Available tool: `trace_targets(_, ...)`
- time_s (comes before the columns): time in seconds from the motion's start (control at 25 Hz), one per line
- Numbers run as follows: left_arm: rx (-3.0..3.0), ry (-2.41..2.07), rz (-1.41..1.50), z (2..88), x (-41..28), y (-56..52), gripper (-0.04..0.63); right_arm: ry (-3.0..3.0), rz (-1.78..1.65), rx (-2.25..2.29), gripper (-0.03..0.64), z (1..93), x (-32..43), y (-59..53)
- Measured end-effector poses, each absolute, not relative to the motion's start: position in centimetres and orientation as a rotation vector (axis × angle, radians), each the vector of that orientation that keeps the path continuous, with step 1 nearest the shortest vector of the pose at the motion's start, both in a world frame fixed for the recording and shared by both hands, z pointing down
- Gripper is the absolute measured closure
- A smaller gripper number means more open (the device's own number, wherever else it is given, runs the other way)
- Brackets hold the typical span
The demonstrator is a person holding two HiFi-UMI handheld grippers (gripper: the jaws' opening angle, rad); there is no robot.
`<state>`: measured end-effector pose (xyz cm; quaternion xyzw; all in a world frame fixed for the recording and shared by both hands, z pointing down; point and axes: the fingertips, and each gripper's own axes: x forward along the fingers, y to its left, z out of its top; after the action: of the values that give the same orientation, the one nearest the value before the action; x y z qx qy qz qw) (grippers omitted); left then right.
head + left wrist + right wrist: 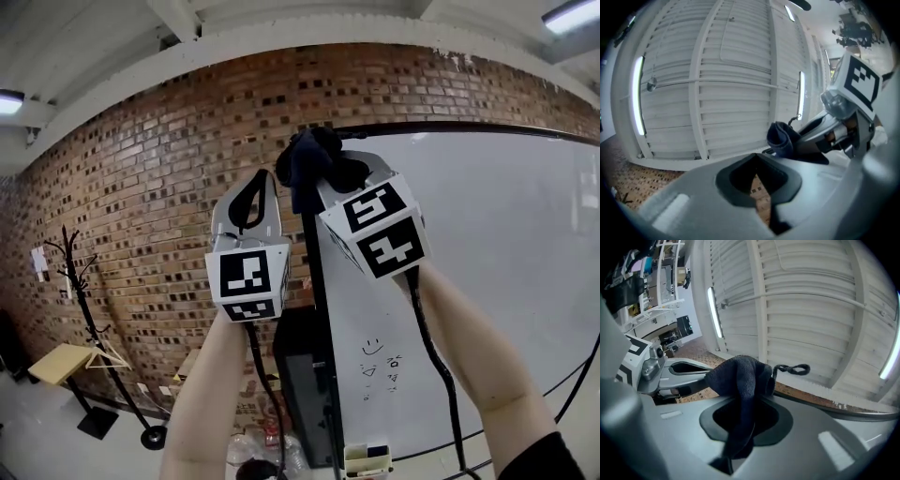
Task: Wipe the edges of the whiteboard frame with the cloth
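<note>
one brick wall fills the background, under a white ribbed ceiling with two lit strip lights showing in the head view

one whiteboard hangs on the wall, ringed by one thin black frame; a few small scribbles low on the board near its left edge

two bare forearms reach up, left and right, one gripper each

one black box-like thing stands below, beside the frame's left edge; what it is can't be told

one dark coat stand at far left, with one small pale table beside it

left gripper: raised just left of the frame's upright edge, against the brick. its own view shows the jaws brought together, nothing between them, brick visible through the gap behind the tips

right gripper: raised just beside the left one, at the frame's top left corner. jaws clamped on the cloth

two marker cubes, one per gripper: left, right

one cloth, dark blue, bunched over the right jaw tips with a tail hanging down between the jaws. it sits at the top left corner of the frame, where the upright and top edges meet; whether it presses the frame can't be told
</note>
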<state>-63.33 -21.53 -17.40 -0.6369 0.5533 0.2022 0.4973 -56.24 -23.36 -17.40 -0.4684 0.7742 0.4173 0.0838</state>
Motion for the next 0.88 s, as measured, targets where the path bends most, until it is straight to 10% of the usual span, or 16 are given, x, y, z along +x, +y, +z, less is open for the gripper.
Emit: trace_targets(0.88, -1.581, 1.161, 0.599, -20.6, -52.0, -19.1, 0.592, 2.003, 1.342, -1.648, 0.558, -21.3, -43.1, -25.1)
